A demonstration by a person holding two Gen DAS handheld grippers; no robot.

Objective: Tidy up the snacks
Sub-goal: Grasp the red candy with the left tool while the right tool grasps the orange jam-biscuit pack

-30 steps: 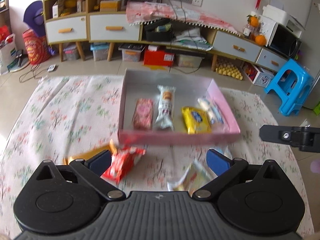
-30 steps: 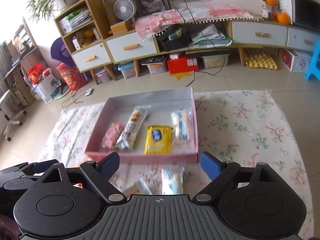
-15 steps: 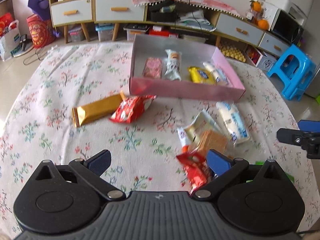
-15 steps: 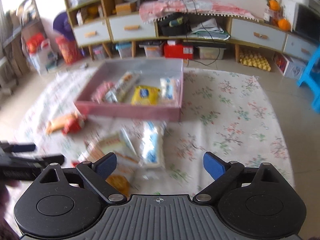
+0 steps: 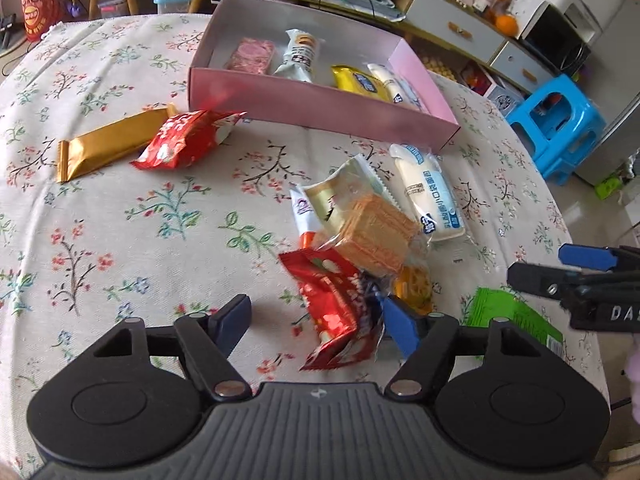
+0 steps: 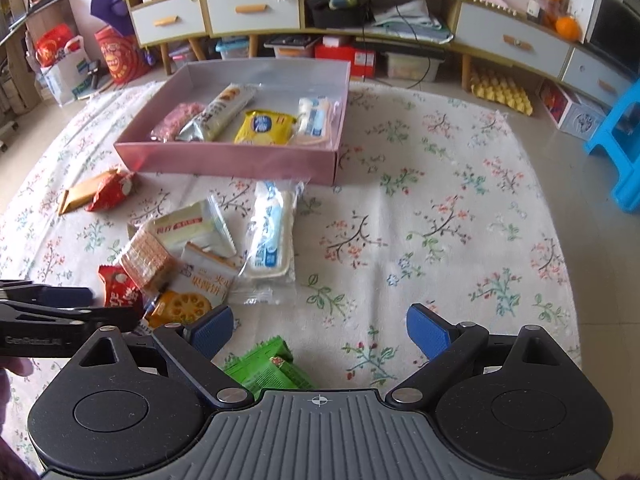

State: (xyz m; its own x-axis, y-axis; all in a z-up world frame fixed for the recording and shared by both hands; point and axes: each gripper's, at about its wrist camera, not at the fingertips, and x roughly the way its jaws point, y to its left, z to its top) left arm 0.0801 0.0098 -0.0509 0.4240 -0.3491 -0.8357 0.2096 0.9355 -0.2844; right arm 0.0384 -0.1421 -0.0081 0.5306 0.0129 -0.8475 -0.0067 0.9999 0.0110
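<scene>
A pink box point(image 5: 320, 100) point(image 6: 240, 160) on the flowered cloth holds several snacks in a row. In front of it lies a loose pile: a wafer pack point(image 5: 372, 236), a white-and-blue bag point(image 5: 430, 192) and a yellow cookie pack point(image 6: 184, 304). My left gripper point(image 5: 316, 320) hangs low over a red packet point(image 5: 334, 304). Its jaws are closing with the packet between them; the right pad is at the packet's edge and the left pad is still apart from it. My right gripper point(image 6: 320, 330) is open over a green packet point(image 6: 268, 368), which lies near its left finger.
A gold bar point(image 5: 108, 144) and a second red packet point(image 5: 188, 140) lie left of the box's front wall. The right gripper's fingers point(image 5: 560, 272) show beside the green packet point(image 5: 516, 316). A blue stool point(image 5: 560, 120) and low cabinets stand beyond the cloth.
Both grippers have tipped downward and sunk toward the pile in front of the box. The left jaws have narrowed around the red packet. The green packet has come into the right view.
</scene>
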